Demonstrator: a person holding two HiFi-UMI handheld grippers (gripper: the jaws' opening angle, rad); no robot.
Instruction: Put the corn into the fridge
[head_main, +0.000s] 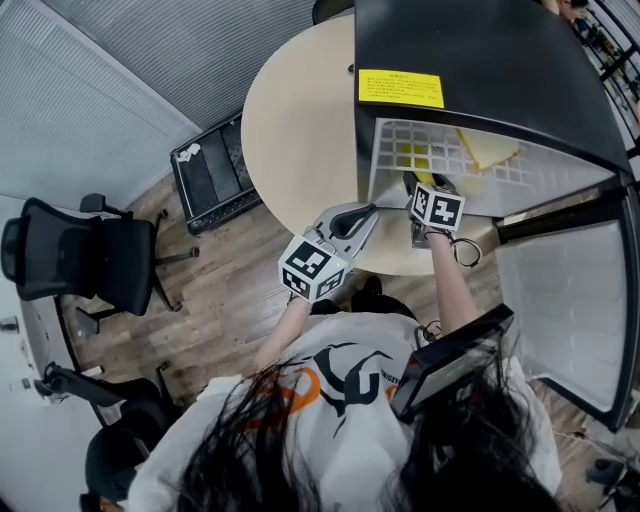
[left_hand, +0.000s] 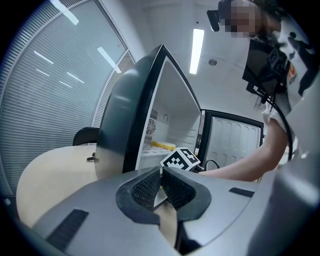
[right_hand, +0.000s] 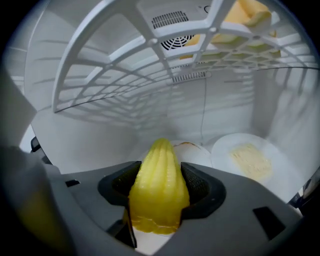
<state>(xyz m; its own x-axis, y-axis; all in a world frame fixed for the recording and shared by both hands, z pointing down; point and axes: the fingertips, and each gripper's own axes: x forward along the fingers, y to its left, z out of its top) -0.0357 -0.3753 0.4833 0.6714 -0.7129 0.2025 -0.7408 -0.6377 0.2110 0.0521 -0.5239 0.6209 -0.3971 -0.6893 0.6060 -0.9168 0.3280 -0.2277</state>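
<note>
1 yellow label (head_main: 400, 88), illegible, right tongs (right_hand: 159, 181) gripping corn (right_hand: 159, 200)

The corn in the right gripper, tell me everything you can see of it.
The corn is a yellow, ribbed, glossy cob, plastic-looking, tapering to a blunt tip. The right gripper clamps its wider part between both jaws, tip pointing into the fridge, below the white grid shelf. Nothing else visibly touches it.

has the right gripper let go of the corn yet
No, the right gripper is shut on the corn inside the fridge.
</note>
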